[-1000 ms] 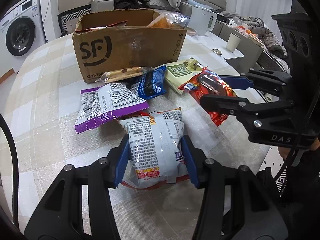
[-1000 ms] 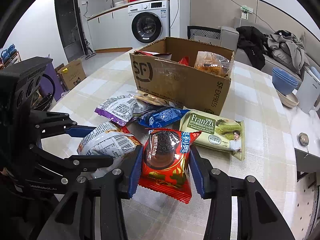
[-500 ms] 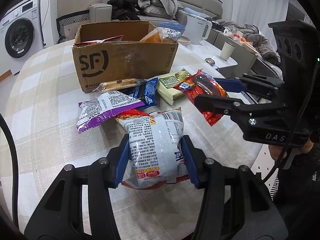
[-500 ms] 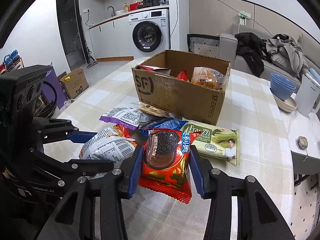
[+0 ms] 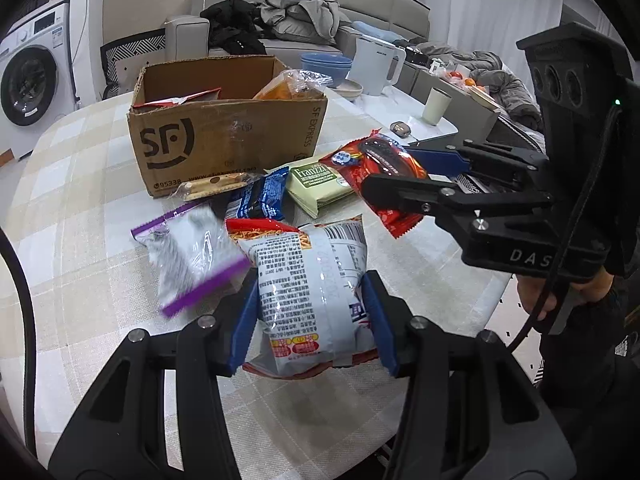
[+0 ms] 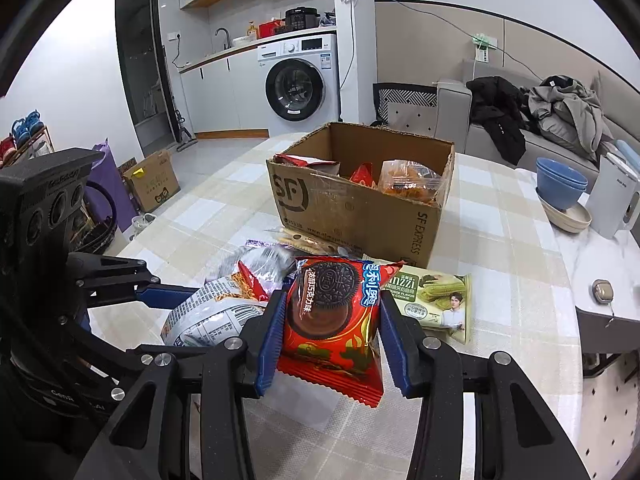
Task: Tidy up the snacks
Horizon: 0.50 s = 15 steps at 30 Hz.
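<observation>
While both tongs are loaded, the biggest item is the cardboard box [image 5: 228,128] ahead of them on the checked tablecloth [image 5: 80,208], open top up, printed "SF" on the near face and "SF EXPRESS" on the end panel, number "95338" at the lower corner; snack bags already sit inside. Left gripper [image 5: 312,320] is clamped on a white chip bag [image 5: 308,284], blue pads pressing both sides, long axis running away from the tongs toward the box, back panel up with barcode and small print I can't read. Right gripper [image 6: 330,332] is clamped on a red Oreo pack [image 6: 332,316], long axis along the fingers, top edge toward the box, Chinese text plus "OREO" on the cookie art. Between tongs and box: a purple-edged bag [image 5: 192,256], motion-blurred, just left of the chip bag; a green Franzzi cookie pack [image 6: 436,300] lying flat, "Franzzi" and "FLAVOR COOKIE" legible, just right of the Oreo pack; a dark blue packet [image 5: 260,196]; a clear-wrapped biscuit stick pack [image 5: 216,184] against the box base. Left view alone shows the right gripper's "DAS" marking and the white cup [image 5: 437,106]; right view alone shows the washing machine [image 6: 298,80] front-on and the box contents from above.
</observation>
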Available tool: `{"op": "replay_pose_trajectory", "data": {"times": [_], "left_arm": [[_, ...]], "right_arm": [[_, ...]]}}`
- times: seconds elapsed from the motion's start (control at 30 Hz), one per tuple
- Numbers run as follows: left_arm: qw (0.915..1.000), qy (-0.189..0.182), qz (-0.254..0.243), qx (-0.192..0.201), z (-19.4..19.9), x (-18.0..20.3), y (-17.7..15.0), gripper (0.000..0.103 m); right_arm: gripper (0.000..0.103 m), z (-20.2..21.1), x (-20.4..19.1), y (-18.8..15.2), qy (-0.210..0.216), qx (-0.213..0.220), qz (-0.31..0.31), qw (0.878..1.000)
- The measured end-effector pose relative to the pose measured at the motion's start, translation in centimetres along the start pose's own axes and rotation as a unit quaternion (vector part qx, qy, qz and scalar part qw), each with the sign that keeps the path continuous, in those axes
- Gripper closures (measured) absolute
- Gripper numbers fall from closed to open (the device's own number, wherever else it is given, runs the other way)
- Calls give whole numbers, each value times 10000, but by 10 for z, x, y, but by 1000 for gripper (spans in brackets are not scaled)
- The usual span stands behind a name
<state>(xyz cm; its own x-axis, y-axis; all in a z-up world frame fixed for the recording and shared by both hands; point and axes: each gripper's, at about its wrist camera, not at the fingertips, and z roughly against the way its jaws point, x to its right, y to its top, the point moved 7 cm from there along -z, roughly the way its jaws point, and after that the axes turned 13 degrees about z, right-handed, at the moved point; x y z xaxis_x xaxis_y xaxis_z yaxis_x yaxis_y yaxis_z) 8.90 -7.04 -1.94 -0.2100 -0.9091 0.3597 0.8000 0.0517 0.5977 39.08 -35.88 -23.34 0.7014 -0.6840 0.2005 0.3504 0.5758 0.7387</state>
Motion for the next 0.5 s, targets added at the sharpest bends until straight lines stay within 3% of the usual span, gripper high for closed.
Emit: {"op": "replay_pose_trajectory", "data": {"times": [0.5], "left_arm": [[9982, 266, 162, 518, 26, -11, 23, 55]], "right_arm": [[57, 11, -2, 8, 17, 299, -49, 9995]]}}
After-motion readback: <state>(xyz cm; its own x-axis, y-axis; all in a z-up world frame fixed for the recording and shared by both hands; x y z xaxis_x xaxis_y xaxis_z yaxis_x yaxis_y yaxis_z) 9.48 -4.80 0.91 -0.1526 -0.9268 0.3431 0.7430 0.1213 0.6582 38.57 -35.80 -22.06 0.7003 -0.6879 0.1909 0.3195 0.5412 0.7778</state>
